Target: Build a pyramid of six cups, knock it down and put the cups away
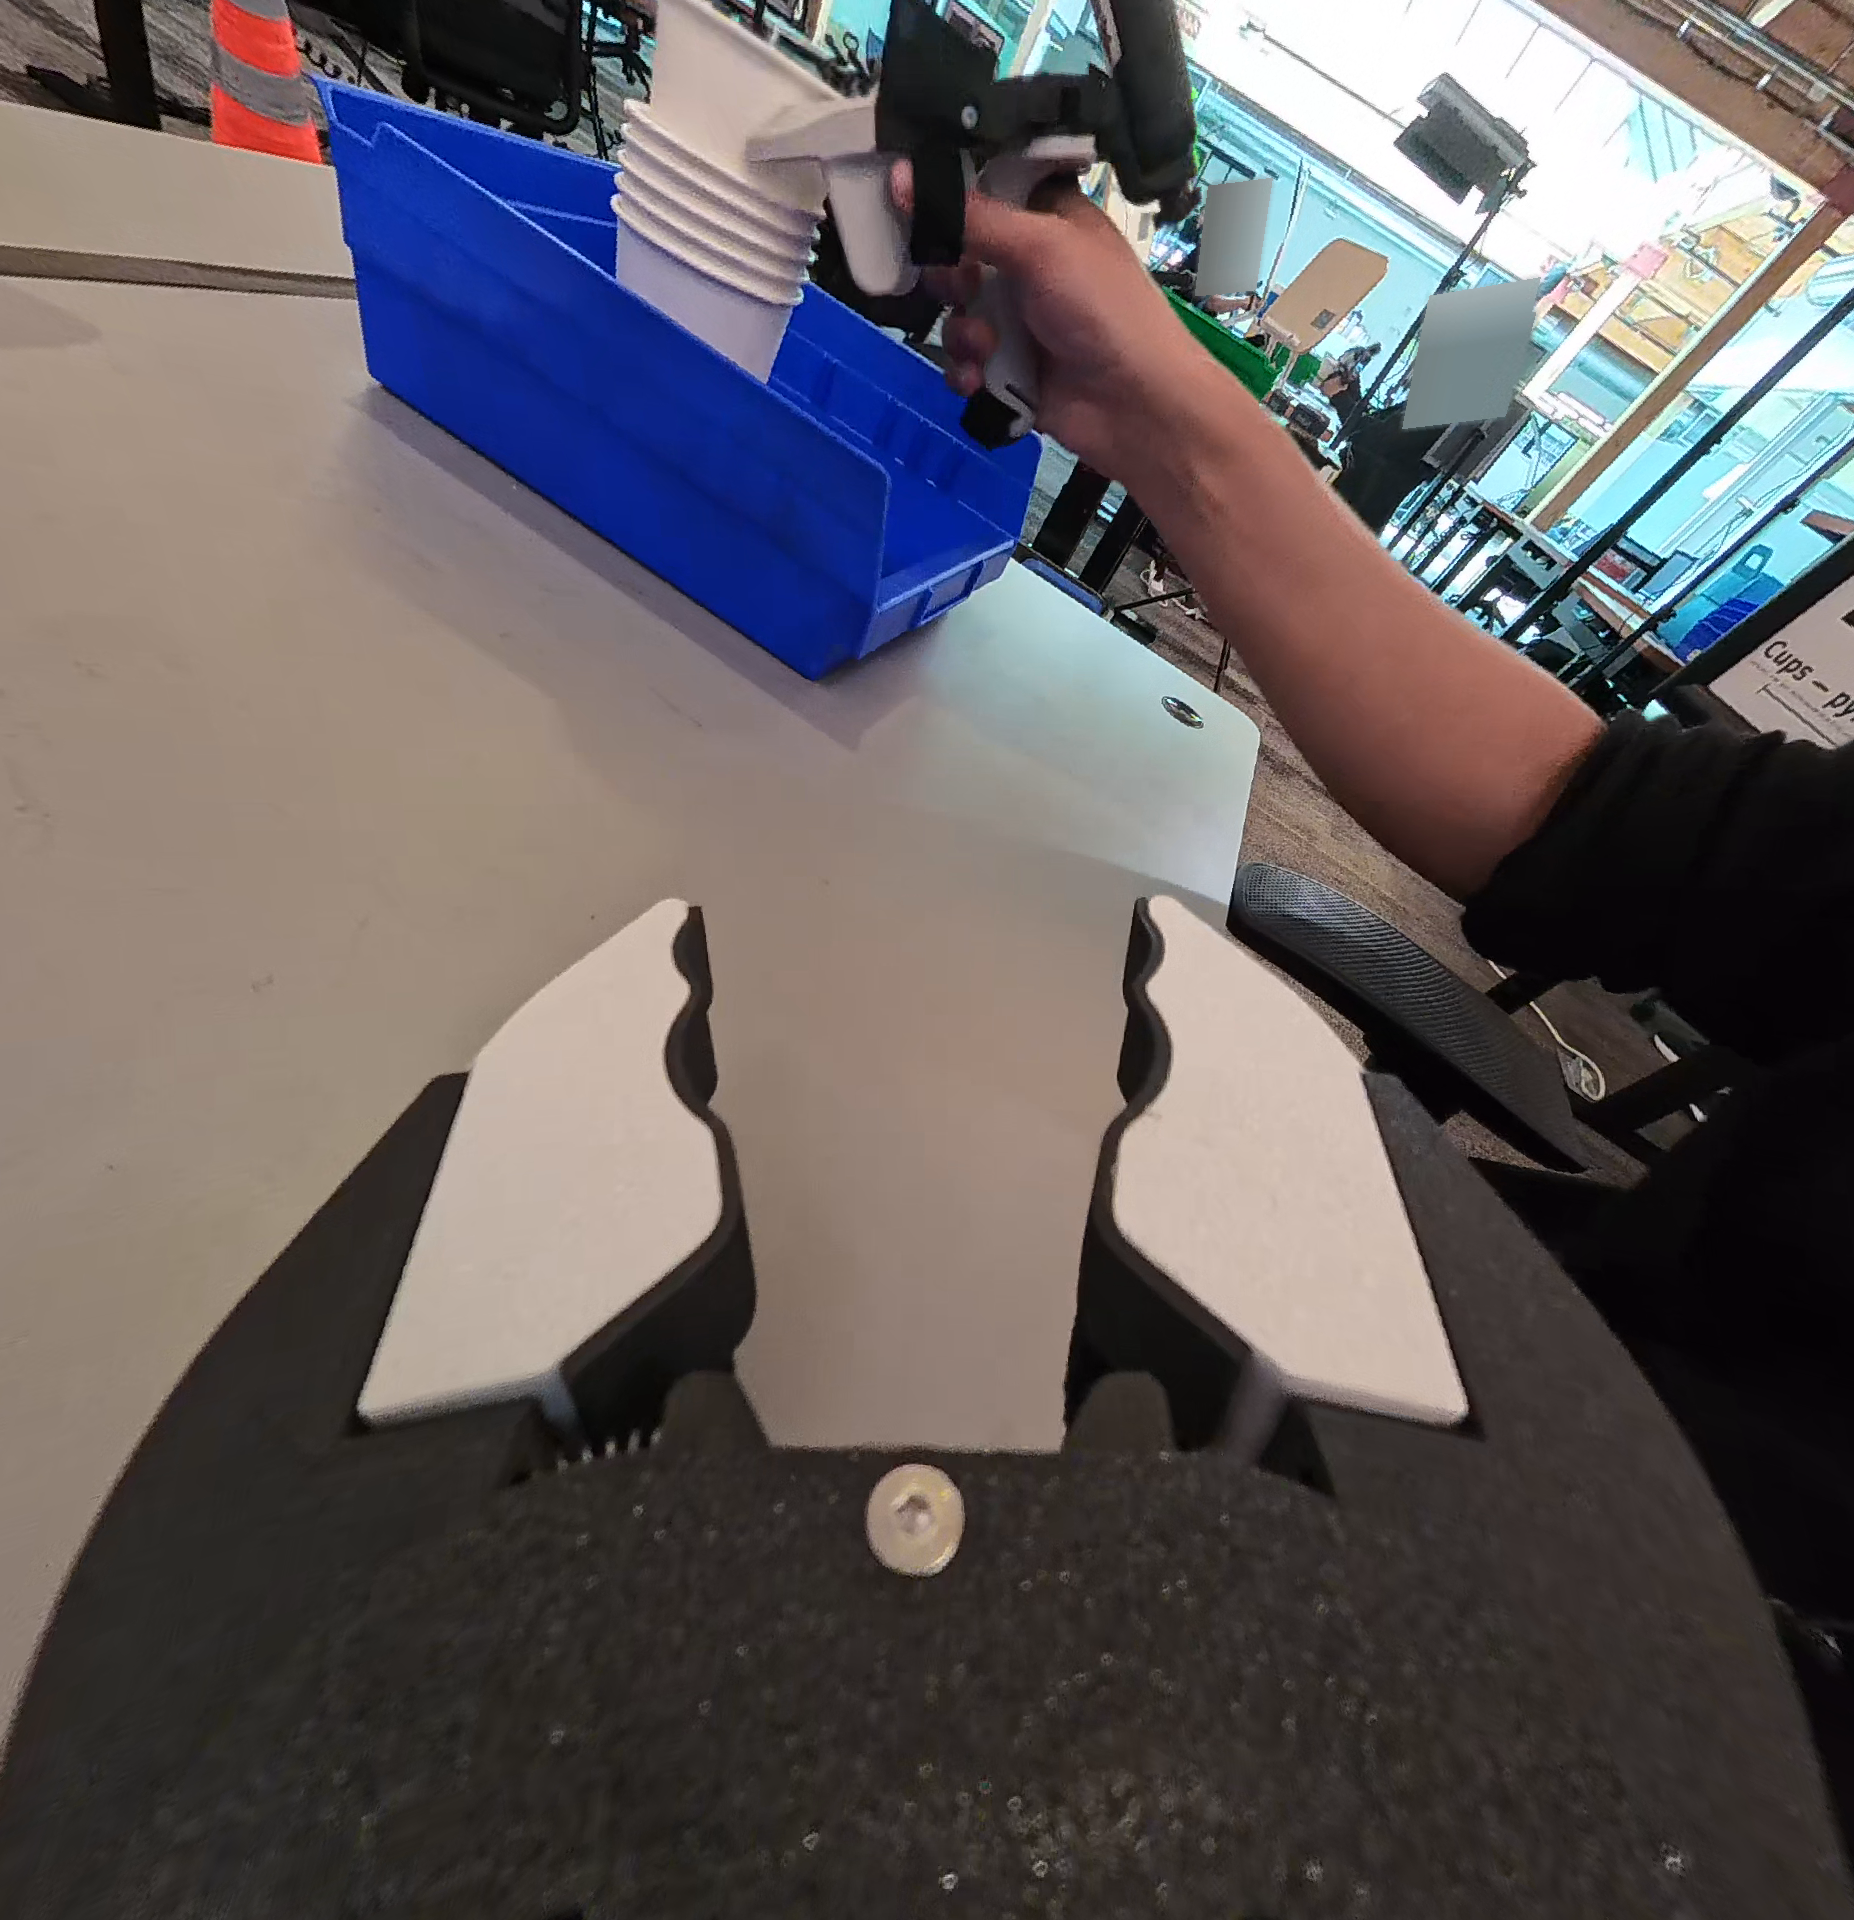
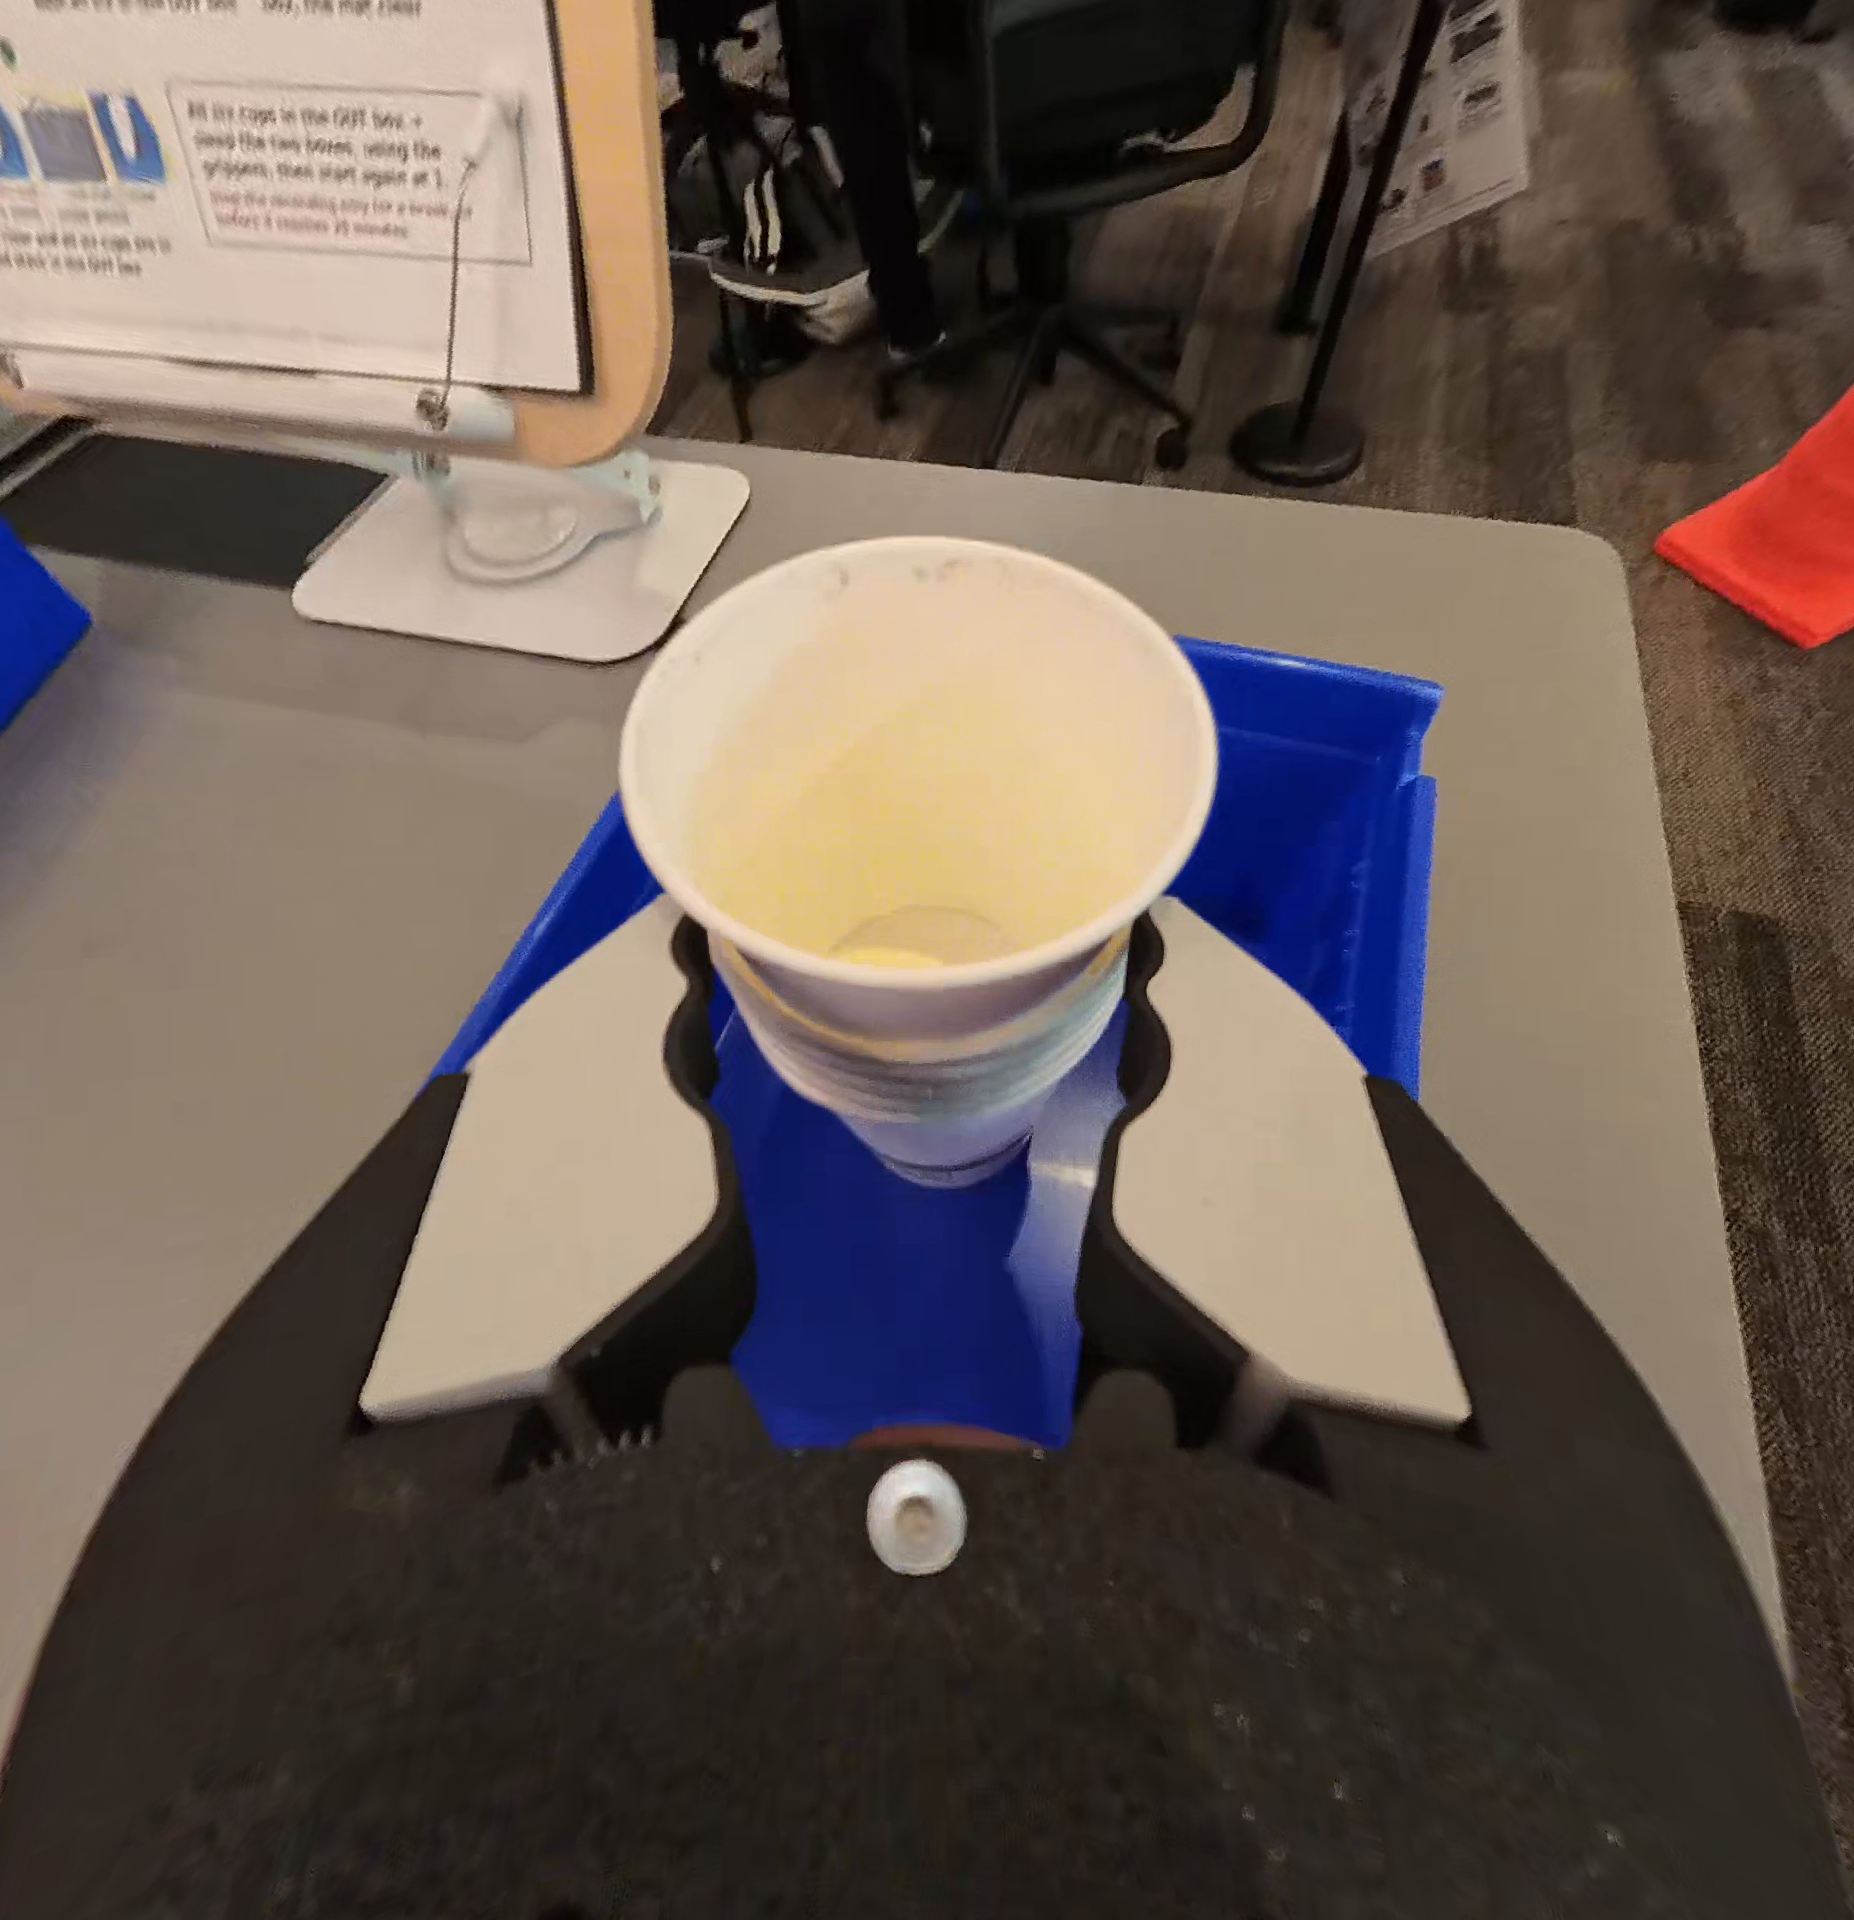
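Right gripper point(image 2: 918, 971): clamped on nested cup stack point(image 2: 918, 831), held above blue bin point(image 2: 1318, 790).
Left gripper point(image 1: 918, 997): jaws apart, empty, over bench point(image 1: 227, 727).

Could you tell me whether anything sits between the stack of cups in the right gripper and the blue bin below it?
Nothing visible does. The right gripper holds the stack of cups directly over the blue bin, and the bin floor under it looks bare.

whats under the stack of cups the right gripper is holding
The blue bin lies below the stack of cups in the right gripper; its bare floor shows. The stack hides some floor.
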Demonstrator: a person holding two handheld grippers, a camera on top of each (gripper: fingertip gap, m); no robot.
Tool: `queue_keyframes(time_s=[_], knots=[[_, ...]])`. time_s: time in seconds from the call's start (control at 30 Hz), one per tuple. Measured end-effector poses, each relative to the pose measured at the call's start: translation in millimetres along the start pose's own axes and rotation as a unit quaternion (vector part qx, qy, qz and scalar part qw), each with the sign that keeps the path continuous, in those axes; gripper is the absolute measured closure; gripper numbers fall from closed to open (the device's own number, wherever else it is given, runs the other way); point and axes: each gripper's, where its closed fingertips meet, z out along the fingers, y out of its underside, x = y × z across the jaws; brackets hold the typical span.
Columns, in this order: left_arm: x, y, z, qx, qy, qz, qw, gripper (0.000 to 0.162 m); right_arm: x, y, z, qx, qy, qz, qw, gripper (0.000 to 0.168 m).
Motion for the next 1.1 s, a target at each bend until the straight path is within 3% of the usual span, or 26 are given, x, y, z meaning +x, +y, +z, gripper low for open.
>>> queue_keyframes(time_s=[0.2,0.33,0.43,0.53,0.67,0.8,0.93,1.1], knots=[[-3,1,0,-0.003,-0.012,0.008,1.000,0.086,-14,6,-27,0.002,-0.030,-0.009,0.999,0.091],[-17,-12,-11,0.028,-0.057,0.022,0.998,0.087,-41,4,-67,0.119,-0.021,-0.027,0.992,0.094],[-42,-26,-30,0.067,-0.136,0.030,0.988,0.088,-67,28,-88,0.175,-0.020,-0.027,0.984,0.093],[-71,-38,-63,0.100,-0.251,0.045,0.962,0.088,-82,58,-104,0.192,0.004,-0.033,0.981,0.085],[-104,-40,-129,0.133,-0.430,0.060,0.891,0.092,-88,93,-122,0.207,0.016,0.025,0.978,0.085],[-130,-24,-178,0.108,-0.543,0.062,0.830,0.093,-87,117,-115,0.174,0.010,0.045,0.984,0.085],[-148,-6,-189,0.088,-0.569,0.026,0.817,0.092,-73,116,-112,0.169,0.046,-0.002,0.985,0.087],[-156,9,-191,0.070,-0.573,-0.011,0.817,0.092,-72,117,-119,0.177,0.040,0.012,0.983,0.089]])
